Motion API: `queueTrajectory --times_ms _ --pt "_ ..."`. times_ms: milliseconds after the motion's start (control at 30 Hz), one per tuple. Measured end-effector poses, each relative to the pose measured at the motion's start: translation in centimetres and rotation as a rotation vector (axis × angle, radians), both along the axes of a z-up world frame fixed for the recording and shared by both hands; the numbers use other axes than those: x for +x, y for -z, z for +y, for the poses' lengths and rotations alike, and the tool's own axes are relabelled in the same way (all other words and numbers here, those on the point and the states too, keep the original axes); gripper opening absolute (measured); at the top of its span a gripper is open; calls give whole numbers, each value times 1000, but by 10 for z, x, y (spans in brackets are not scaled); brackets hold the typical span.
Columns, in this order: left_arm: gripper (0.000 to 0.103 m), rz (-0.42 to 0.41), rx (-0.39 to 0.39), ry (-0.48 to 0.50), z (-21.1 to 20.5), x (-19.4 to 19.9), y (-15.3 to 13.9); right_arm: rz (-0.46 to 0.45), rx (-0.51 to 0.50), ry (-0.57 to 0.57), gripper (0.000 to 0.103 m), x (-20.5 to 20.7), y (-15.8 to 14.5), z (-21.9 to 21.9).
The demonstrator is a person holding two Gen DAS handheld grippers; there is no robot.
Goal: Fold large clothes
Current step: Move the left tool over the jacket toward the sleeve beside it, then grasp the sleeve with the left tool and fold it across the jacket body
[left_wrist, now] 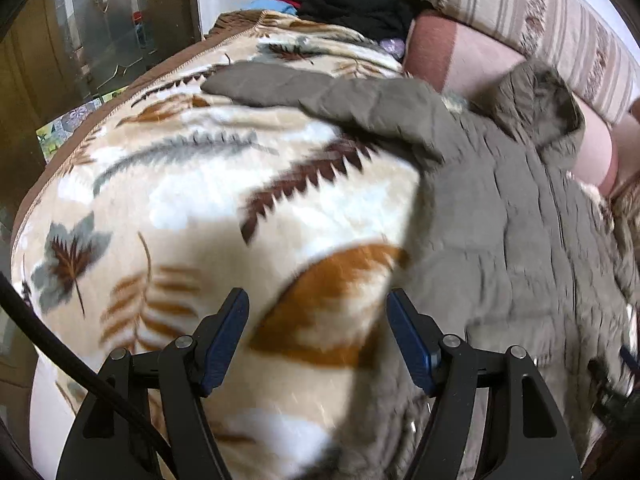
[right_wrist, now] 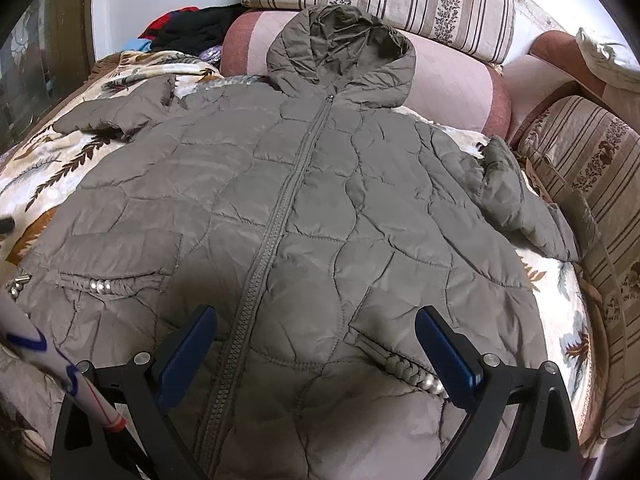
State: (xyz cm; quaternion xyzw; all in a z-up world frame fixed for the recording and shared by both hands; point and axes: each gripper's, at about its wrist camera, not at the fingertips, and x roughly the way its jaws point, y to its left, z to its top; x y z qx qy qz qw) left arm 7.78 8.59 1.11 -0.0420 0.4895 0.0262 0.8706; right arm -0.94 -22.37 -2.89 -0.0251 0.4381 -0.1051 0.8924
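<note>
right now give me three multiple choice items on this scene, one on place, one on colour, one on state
1. Where does the hood of the olive-grey quilted hooded jacket rest?
A. on the pink bolster cushion
B. on the floor
C. under the blanket

2. What colour are the claw pads?
A. red
B. blue
C. white

3. How is the jacket's front zip?
A. closed
B. fully open
C. torn off

A: the hood overlaps the pink bolster cushion.
B: blue pads line the right claw and the left claw.
A: the zip runs shut up to the hood.
</note>
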Motion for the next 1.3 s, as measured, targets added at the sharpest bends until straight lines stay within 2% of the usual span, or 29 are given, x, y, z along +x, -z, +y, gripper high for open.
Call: queueTrajectory --times_ms 100,300,400,533,633,867,967,1000,1033,1100,1200,1300 --pt "70 -37 -25 -13 21 32 -14 10 6 5 101 3 5 -3" --pt "71 -80 -188 -72 88 134 -29 24 33 15 101 10 15 -14" --pt "70 -48 -317 -111 122 184 -17 40 45 14 101 15 22 -17" --pt "69 -16 -505 -185 159 233 16 38 46 0 101 21 27 -18" --pt "69 1 -588 -208 166 254 38 35 55 -7 101 26 30 -20" --pt "69 63 -583 -191 148 293 76 36 75 -8 102 34 37 -21" --pt "69 37 -561 -207 145 298 76 36 80 -6 103 36 40 -21" --pt "63 37 -537 -208 141 299 75 35 79 -5 103 37 41 -21" --pt "35 38 -511 -211 138 300 73 34 79 -4 103 36 41 -21" --pt "16 64 -506 -213 135 300 71 31 82 -2 103 36 43 -21" --pt "11 32 -493 -203 125 287 48 24 87 1 103 37 45 -23" --pt "11 -11 -483 -136 99 271 13 17 94 2 103 36 45 -23"
